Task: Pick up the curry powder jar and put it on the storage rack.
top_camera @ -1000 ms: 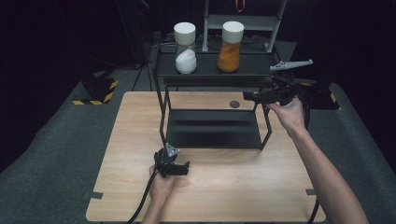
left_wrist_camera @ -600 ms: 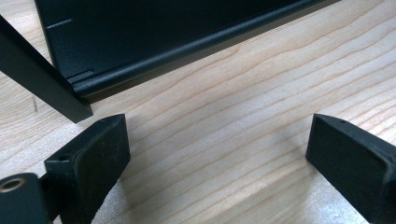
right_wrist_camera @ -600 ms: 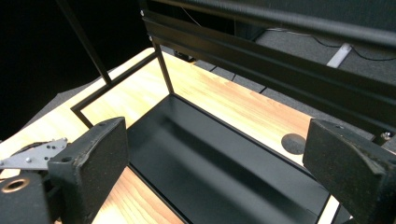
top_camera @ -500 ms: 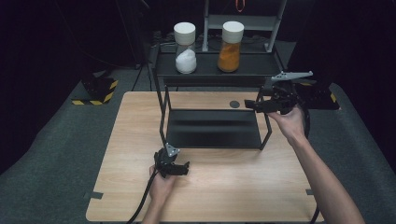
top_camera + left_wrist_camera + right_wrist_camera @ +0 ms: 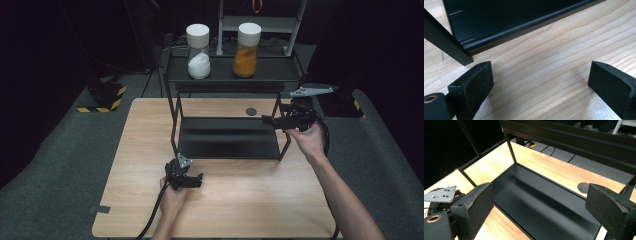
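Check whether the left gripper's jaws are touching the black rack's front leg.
Apart. The left gripper view shows bare wood between the left gripper and the rack leg.

Bare forearms, no sleeves in the high view. Black left gripper (image 5: 192, 181) with a small grey three-cornered plate on top and a black cable trailing behind. Black right gripper (image 5: 267, 120) topped by a longer grey plate with screws. Matte black blocky fingers (image 5: 477, 81), a brass-ringed hole beside one.
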The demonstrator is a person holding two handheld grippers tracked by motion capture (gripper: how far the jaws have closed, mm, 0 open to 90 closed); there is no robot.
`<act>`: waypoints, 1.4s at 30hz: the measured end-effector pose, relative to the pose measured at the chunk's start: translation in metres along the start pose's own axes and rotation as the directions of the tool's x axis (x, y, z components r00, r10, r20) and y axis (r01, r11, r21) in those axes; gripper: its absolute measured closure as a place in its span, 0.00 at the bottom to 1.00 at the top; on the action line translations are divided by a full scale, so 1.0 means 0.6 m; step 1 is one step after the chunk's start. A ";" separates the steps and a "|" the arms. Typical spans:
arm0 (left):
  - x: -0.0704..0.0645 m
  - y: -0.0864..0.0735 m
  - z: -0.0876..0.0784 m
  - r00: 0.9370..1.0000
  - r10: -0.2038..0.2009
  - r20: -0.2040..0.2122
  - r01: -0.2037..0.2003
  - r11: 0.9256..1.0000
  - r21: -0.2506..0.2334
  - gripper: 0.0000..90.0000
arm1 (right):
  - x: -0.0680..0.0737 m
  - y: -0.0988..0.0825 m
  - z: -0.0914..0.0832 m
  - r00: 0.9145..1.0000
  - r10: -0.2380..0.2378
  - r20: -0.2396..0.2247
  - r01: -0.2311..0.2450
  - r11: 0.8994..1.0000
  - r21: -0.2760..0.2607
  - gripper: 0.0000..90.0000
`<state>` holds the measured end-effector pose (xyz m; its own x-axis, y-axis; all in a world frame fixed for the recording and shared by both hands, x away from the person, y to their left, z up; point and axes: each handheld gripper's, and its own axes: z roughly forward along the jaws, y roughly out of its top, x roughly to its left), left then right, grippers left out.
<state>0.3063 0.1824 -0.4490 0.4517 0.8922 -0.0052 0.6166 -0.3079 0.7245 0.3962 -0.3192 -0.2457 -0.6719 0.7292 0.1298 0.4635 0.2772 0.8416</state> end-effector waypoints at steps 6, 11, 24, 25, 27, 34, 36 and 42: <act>0.000 0.000 0.000 1.000 0.000 0.000 0.000 1.000 0.000 0.07 | -0.002 -0.012 0.006 1.000 0.010 -0.004 -0.010 1.000 0.003 0.08; 0.000 0.000 0.000 1.000 0.000 0.000 0.000 1.000 0.000 0.07 | -0.002 -0.024 0.010 1.000 0.014 -0.007 -0.014 1.000 0.006 0.08; 0.000 0.000 0.000 1.000 0.001 0.000 -0.001 1.000 0.000 0.07 | -0.012 -0.064 0.025 0.999 0.046 -0.018 -0.046 0.999 0.011 0.08; 0.000 0.000 0.000 1.000 0.000 0.000 0.000 1.000 0.000 0.07 | -0.012 -0.066 0.026 0.999 0.047 -0.018 -0.047 0.999 0.012 0.08; 0.000 0.000 0.000 1.000 0.000 0.000 0.000 1.000 0.000 0.07 | -0.011 -0.073 0.029 0.999 0.046 -0.013 -0.046 0.999 0.013 0.08; 0.000 0.000 0.000 1.000 0.000 0.000 0.000 1.000 0.000 0.07 | -0.008 -0.093 0.037 0.999 0.050 -0.001 -0.050 0.999 0.020 0.08; 0.000 0.000 0.000 1.000 0.000 0.000 0.000 1.000 0.000 0.07 | -0.006 -0.097 0.039 0.999 0.045 0.004 -0.045 0.999 0.022 0.08; 0.000 0.000 0.000 1.000 0.000 0.000 0.000 1.000 0.000 0.07 | 0.001 -0.112 0.046 0.999 0.039 0.020 -0.040 0.999 0.023 0.08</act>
<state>0.3063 0.1824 -0.4490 0.4517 0.8922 -0.0052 0.6164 -0.3078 0.7248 0.3805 -0.3201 -0.3164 -0.6414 0.7520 0.1521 0.5030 0.2624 0.8235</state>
